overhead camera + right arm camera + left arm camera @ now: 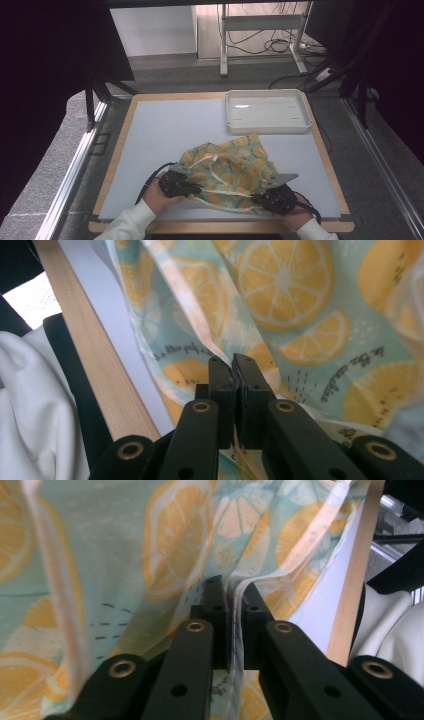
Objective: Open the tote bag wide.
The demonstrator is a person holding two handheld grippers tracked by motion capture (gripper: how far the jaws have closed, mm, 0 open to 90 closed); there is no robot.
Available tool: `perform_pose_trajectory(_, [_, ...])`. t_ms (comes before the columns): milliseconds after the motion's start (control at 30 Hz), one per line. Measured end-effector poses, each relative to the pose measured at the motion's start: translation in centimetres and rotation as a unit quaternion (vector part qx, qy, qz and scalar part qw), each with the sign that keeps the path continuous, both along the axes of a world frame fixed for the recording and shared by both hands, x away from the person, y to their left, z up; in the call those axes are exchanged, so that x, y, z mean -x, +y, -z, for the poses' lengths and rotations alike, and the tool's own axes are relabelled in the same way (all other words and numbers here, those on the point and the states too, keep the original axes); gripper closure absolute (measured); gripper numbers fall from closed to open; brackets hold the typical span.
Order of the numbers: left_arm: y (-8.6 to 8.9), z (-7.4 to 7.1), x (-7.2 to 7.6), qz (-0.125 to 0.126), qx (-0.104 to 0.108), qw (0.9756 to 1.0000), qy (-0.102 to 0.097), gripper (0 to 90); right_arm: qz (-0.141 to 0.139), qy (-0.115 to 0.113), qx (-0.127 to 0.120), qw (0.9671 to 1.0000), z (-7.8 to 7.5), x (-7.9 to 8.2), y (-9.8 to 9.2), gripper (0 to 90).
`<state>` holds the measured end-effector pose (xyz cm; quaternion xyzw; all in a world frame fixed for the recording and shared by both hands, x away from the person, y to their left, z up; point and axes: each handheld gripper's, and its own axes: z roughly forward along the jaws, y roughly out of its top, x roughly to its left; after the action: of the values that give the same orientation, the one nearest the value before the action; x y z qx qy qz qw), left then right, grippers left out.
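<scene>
From the high view, the lemon-print cloth (230,172) is lying crumpled at the bench's (165,130) near edge, both hands reaching in low, the left claw (194,190) and right claw (257,199) at its near corners.

In the left gripper view, the jaws are pinching a thin hem, which is likely slipping free under any pull.

In the right gripper view, the jaws are clamping cloth likewise; uneven lifting risks dragging it off the bench.

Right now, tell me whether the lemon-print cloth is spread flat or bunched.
Bunched: the lemon-print cloth lies rumpled, its near edge pinched by the left gripper and right gripper.
</scene>
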<state>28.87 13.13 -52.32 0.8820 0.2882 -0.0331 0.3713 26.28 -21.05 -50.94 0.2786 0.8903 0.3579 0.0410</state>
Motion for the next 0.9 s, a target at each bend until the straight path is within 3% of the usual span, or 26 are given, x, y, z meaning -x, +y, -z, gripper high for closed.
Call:
perform_pose_trajectory(167, [0.0,0.2,0.0,0.002,-0.002,1.0000,0.002,79.8,0.001,0.012,0.004,0.9999,0.5,-0.3,-0.1,84.9])
perform_pose_trajectory(333, [0.1,-0.4,0.4,0.005,0.014,0.9999,-0.006,58.5,0.000,0.012,0.010,0.9999,0.5,-0.2,0.1,81.5])
perform_pose_trajectory(367, [0.2,-1.4,0.8,0.007,0.025,0.9995,-0.017,53.7,0.000,0.010,0.010,0.9999,0.5,-0.1,0.1,81.1])
perform_pose_trajectory(400, [0.2,-1.4,0.8,0.007,0.025,0.9995,-0.017,49.2,0.000,0.010,0.010,0.9999,0.5,-0.1,0.1,81.1])
perform_pose_trajectory(433, [0.5,-2.9,1.4,0.006,0.036,0.9983,-0.044,45.9,0.000,0.010,0.010,0.9999,0.5,-0.1,0.1,80.3])
perform_pose_trajectory(467, [0.5,-2.9,1.4,0.006,0.036,0.9983,-0.044,44.0,-0.001,0.010,0.010,0.9999,0.5,-0.1,0.1,79.7])
perform_pose_trajectory(500, [0.8,-4.5,1.6,0.002,0.048,0.9966,-0.066,42.1,0.000,0.010,0.010,0.9999,0.5,-0.1,0.1,79.2])
perform_pose_trajectory(600, [1.2,-5.7,1.7,-0.011,0.063,0.9946,-0.081,39.0,-0.001,0.009,0.011,0.9999,0.5,-0.1,0.1,77.9])
perform_pose_trajectory(700, [1.9,-7.0,0.7,-0.045,0.072,0.9914,-0.100,38.9,0.000,0.008,0.012,0.9999,0.5,-0.1,0.2,76.2])
perform_pose_trajectory(833, [1.7,-6.7,-0.7,-0.064,0.062,0.9908,-0.103,38.3,0.000,0.007,0.013,0.9999,0.5,-0.1,0.2,74.9])
perform_pose_trajectory(900, [1.3,-6.2,-1.7,-0.065,0.055,0.9920,-0.094,38.4,0.001,0.007,0.013,0.9999,0.5,-0.1,0.3,74.6])
